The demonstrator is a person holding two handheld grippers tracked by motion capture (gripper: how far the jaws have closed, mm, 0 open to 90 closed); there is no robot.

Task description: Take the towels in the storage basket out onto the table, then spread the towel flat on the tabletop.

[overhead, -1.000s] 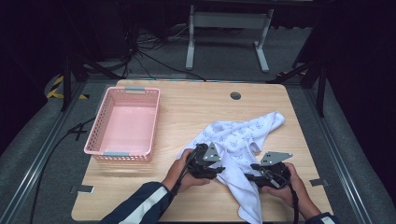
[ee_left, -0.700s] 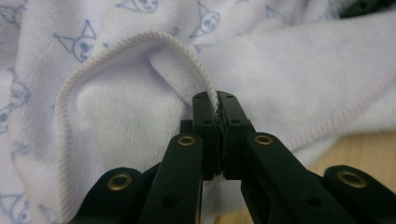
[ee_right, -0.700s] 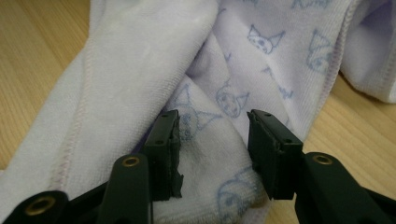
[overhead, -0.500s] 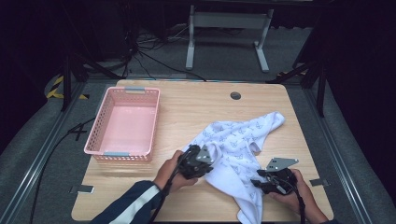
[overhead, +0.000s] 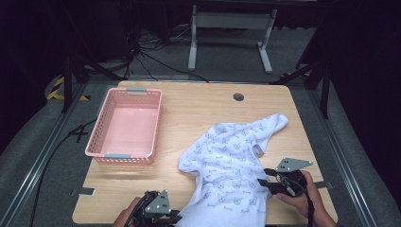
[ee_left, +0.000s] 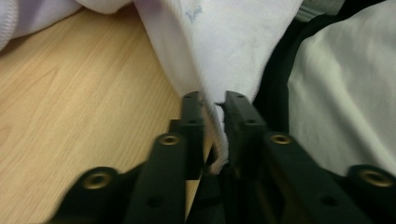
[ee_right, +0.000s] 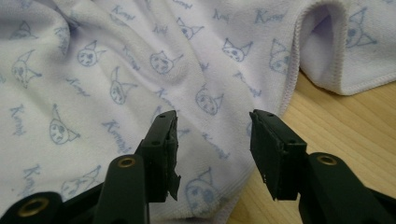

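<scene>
Wooden table [overhead: 198,113], dark floor and cables lying beyond it.

Item: towel [overhead: 231,161], white with small blue cat faces. It is lying crumpled, its long axis running diagonally from the near edge, by the left gripper [overhead: 158,215], up toward the far right corner. One narrow end is pointing far-right; the other is hanging off the near edge.

Left gripper: sitting at the near edge, just left of the towel. In the left gripper view its jaws are standing nearly together with the towel's hemmed edge [ee_left: 215,140] between them, the pads pinching it; the jaws have just been opening slightly.

Right gripper [overhead: 276,182]: resting to the right of the towel, pointing left at it. In the right gripper view its jaws are standing apart, hovering over the cloth and its hem without gripping.

Basket [overhead: 125,125]: pink, sitting far-left of the left gripper, well apart from the towel.
</scene>
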